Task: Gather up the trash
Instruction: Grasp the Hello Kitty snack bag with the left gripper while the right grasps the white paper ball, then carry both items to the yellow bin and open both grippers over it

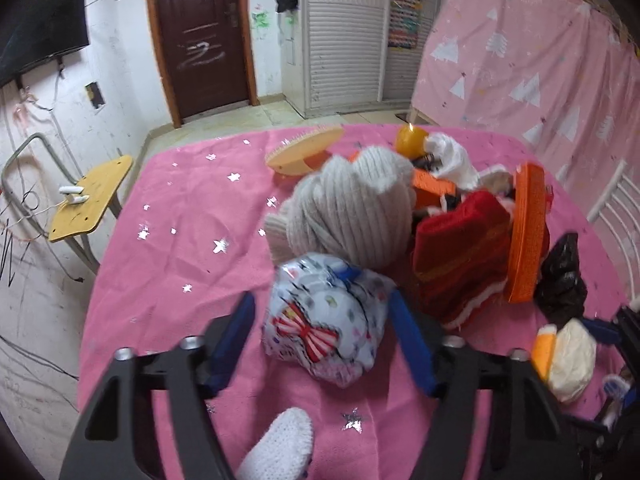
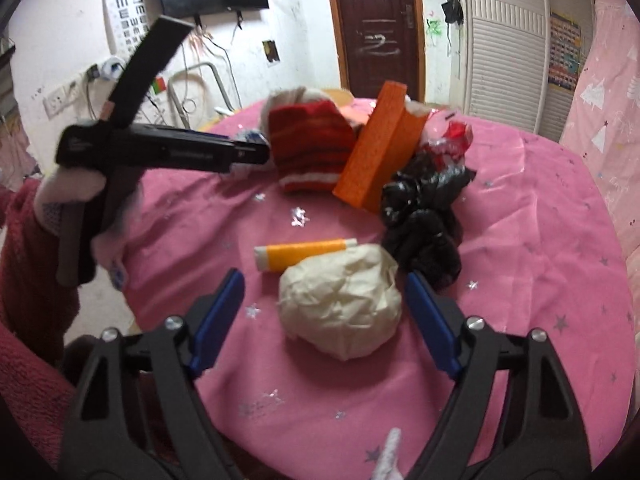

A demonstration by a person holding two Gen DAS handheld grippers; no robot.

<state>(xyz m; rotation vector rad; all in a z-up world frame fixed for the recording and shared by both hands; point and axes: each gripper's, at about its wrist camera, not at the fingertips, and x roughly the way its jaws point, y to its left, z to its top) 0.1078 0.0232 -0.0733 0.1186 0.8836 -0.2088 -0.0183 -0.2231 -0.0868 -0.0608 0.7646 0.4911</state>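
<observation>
Now both jaws gape: left gripper (image 1: 322,320) around one patterned wad (image 1: 324,320), right gripper (image 2: 324,308) around one cream wad (image 2: 340,300).

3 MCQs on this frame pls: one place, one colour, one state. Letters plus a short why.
1. Where does the crumpled cream paper ball lie?
A. between the open fingers of the right hand-held gripper
B. on the yellow chair
C. on top of the orange box

2. What colour is the cloth on the table?
A. green
B. pink
C. white

3. How is the left hand-held gripper?
A. shut on the red knit
B. shut and empty
C. open around the patterned wrapper ball

Key: 1 A, the ball sits on the cloth between the blue pads. 2 B, pink with silver stars. 3 C, both fingers stand apart on either side of the wrapper ball.
</observation>
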